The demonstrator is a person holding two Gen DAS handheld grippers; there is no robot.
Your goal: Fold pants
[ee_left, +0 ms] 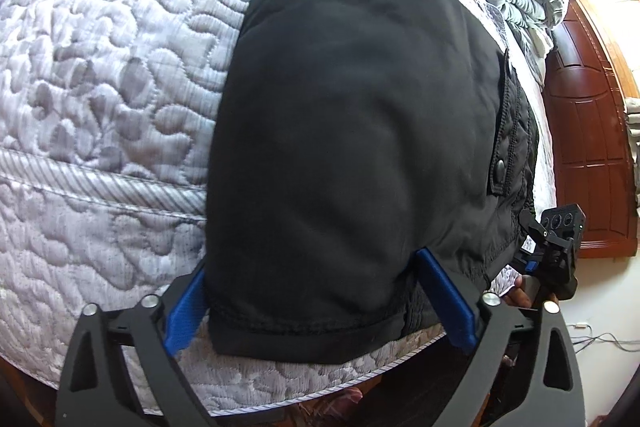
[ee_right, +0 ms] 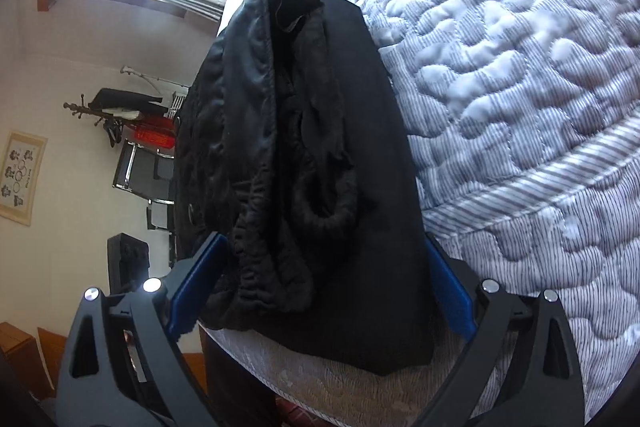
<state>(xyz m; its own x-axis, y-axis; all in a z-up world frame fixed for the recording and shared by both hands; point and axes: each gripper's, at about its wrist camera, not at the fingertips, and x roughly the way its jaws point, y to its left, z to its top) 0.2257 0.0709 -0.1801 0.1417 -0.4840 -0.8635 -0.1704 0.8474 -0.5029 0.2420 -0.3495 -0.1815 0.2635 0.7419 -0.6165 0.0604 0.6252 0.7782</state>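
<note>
One quilted bed (ee_left: 100, 75) lying under folded black pants (ee_left: 352, 131) at its near edge, left gripper (ee_left: 320, 303) spreading wide around the hem, right gripper (ee_right: 320, 287) gaping around the waistband, neither clamping cloth.

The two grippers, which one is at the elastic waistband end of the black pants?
The right gripper: bunched elastic waistband lies between its open fingers. The left gripper straddles a plain stitched hem of the pants.
</note>
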